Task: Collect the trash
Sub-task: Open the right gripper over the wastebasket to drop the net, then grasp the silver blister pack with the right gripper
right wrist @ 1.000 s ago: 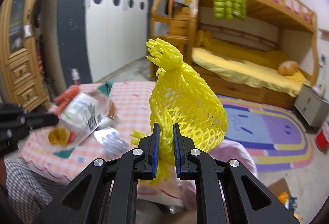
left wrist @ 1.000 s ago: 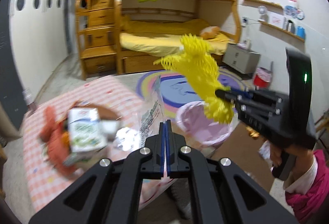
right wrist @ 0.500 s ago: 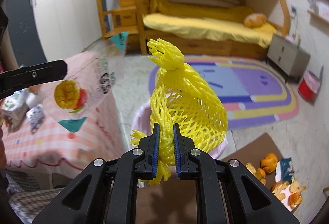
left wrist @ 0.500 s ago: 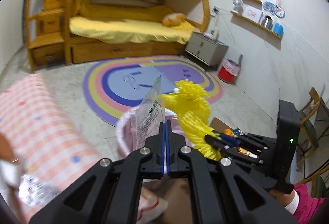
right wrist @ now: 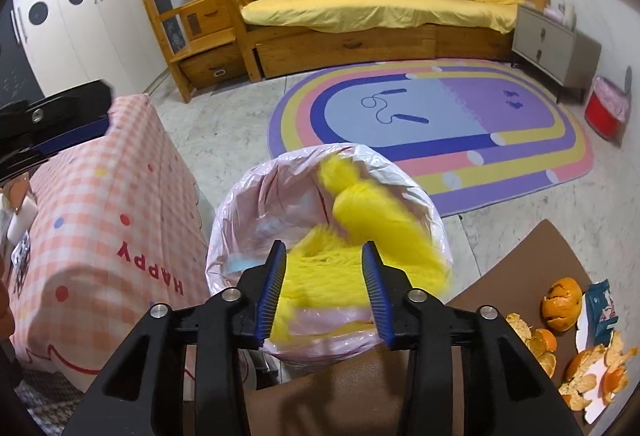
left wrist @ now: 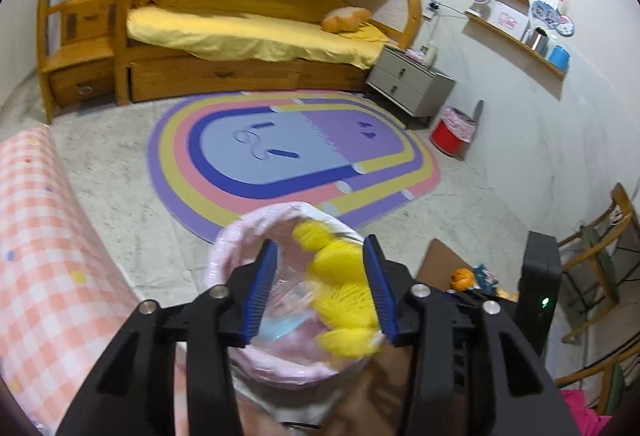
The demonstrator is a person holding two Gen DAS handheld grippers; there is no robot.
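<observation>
Both grippers stood over the pink-lined trash bin (right wrist: 424,196) beside the table (right wrist: 100,204). The left gripper (left wrist: 322,290) had just been opening its jaws; they stood apart with nothing pinched between them, and a clear plastic wrapper (left wrist: 288,320), blurred, lay inside the bin below. The right gripper (right wrist: 324,292) had likewise just been opening; its jaws stood apart and the yellow foam net (right wrist: 372,228), smeared with motion, sat at the bin's mouth, free of the pads. It appeared to be dropping in rather than held.

Judged state of task: two pieces delivered, or very nearly so; the net had not clearly settled below the rim.

Left to do, as far as visible: orange peels (right wrist: 560,304) and a torn blue packet (right wrist: 604,308) lay on a brown cardboard sheet (right wrist: 532,260) on the floor, right of the bin. At the far left edge of the right wrist view some items remained on the table, too cropped to identify. Estimate: collection partly done, several pieces outstanding.
</observation>
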